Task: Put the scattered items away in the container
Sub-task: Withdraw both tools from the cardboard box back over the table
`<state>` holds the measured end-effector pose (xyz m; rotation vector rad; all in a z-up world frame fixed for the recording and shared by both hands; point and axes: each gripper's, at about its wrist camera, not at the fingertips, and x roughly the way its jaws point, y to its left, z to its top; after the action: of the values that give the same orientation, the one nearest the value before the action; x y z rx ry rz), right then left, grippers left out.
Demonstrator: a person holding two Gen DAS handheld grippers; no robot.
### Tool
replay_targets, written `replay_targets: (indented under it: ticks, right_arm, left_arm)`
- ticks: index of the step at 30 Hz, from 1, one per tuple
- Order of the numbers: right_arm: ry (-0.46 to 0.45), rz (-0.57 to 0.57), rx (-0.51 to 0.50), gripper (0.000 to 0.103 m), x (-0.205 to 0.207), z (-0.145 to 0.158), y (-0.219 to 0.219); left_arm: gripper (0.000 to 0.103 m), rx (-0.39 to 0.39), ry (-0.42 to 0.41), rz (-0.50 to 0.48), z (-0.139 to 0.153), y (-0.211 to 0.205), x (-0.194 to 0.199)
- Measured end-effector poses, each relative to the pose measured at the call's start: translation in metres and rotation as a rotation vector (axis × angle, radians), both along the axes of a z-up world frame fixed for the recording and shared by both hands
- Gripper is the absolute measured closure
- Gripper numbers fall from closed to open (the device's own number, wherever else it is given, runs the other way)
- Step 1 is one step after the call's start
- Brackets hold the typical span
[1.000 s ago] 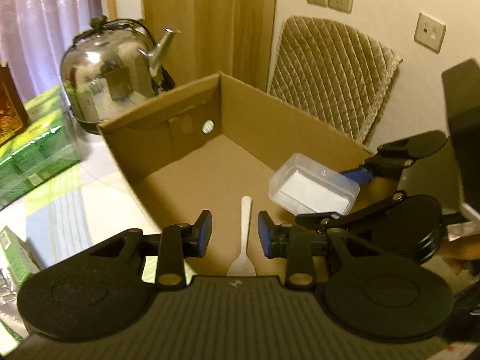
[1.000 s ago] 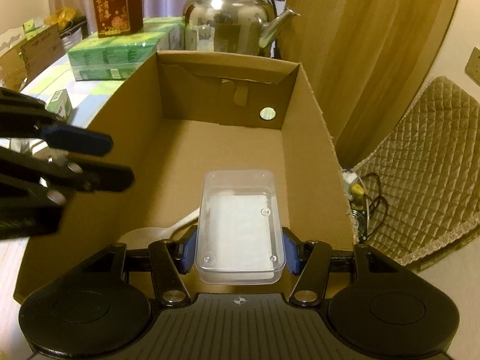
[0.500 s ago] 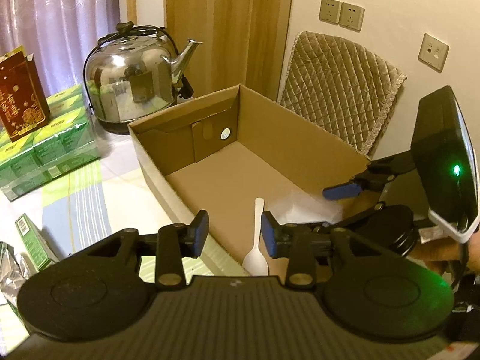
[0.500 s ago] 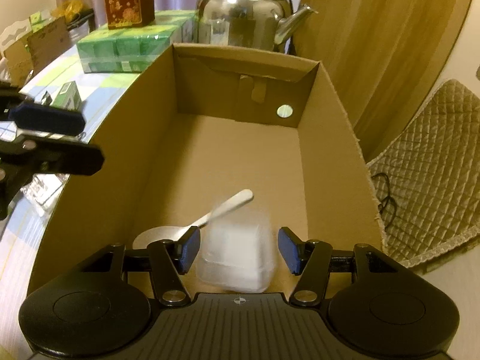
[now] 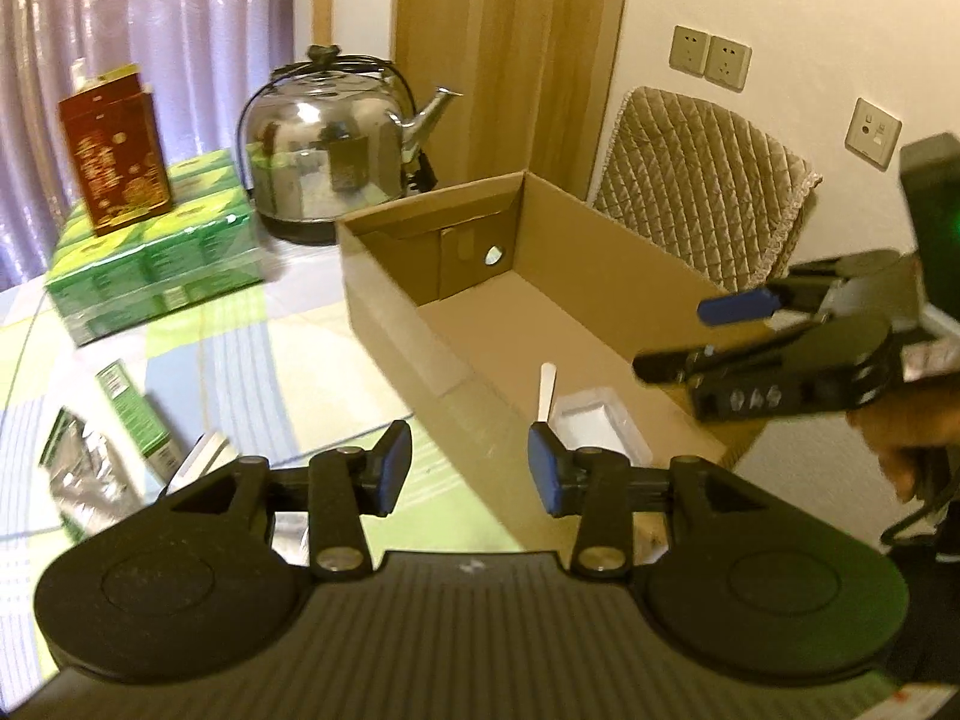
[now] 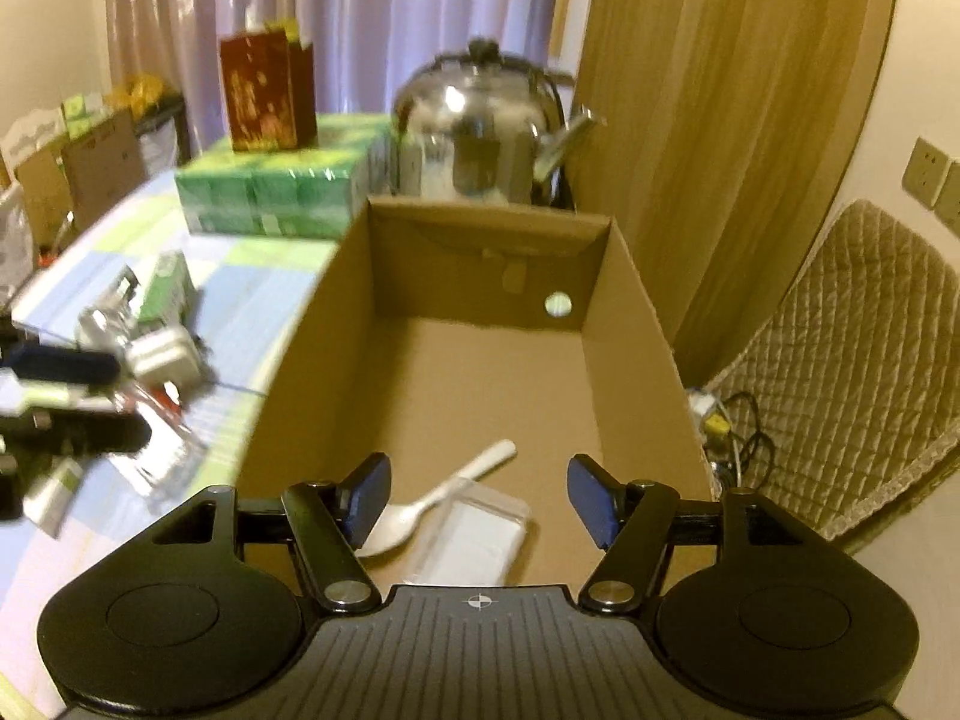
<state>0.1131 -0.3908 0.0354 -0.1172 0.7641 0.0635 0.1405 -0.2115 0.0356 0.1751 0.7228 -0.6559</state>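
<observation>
Done: a white spoon (image 6: 441, 495) and a clear tub (image 6: 468, 534) lie on the floor of the box (image 6: 630, 294), at its near end, the spoon's handle resting on the tub's rim.
Left to do: several small items sit loose on the table (image 5: 312, 354) left of the box: a green carton (image 5: 135, 414), a foil packet (image 5: 84, 474), a white block (image 6: 165, 354); others are too blurred to name.
Right gripper (image 6: 477, 498): above the near end of the box, fingers apart, nothing between them.
Left gripper (image 5: 471, 474): fingers apart and empty, over the table just outside the box's near left wall, towards the loose items.
Judgement: early in the task, two items in and most still out.
Around: kettle (image 5: 327, 144) behind the box, green packs (image 5: 150, 258) with a red box (image 5: 117, 150) on top, quilted chair (image 5: 702, 180) to the right.
In the way: the box's left wall stands between the items and its floor, so each must be lifted over it.
</observation>
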Motion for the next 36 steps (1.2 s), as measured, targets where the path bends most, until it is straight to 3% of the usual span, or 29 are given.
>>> replay_targets:
  ticks: [5,13,20,22,30,36]
  right_arm:
    - [-0.052,0.030,0.021,0.035,-0.023,0.018,0.029]
    - [-0.087,0.119,0.072,0.027,-0.060,0.028,0.090]
    - [-0.064,0.198,0.091,0.019,-0.076,0.018,0.133]
    - [-0.049,0.218,0.093,0.015,-0.079,0.013,0.143]
    - [0.019,0.251,0.097,0.010,-0.081,-0.011,0.164]
    - [0.055,0.233,0.108,0.008,-0.075,-0.024,0.170]
  left_arm:
    - [0.064,0.000,0.009,0.051,-0.001,0.037,-0.021]
    - [0.054,0.026,0.009,0.148,-0.005,0.107,-0.050]
    - [0.039,0.048,0.006,0.228,-0.008,0.166,-0.067]
    - [0.028,0.052,0.005,0.247,-0.010,0.179,-0.070]
    - [0.020,0.062,0.030,0.291,-0.021,0.211,-0.071]
    - [0.020,0.062,0.048,0.289,-0.031,0.218,-0.062]
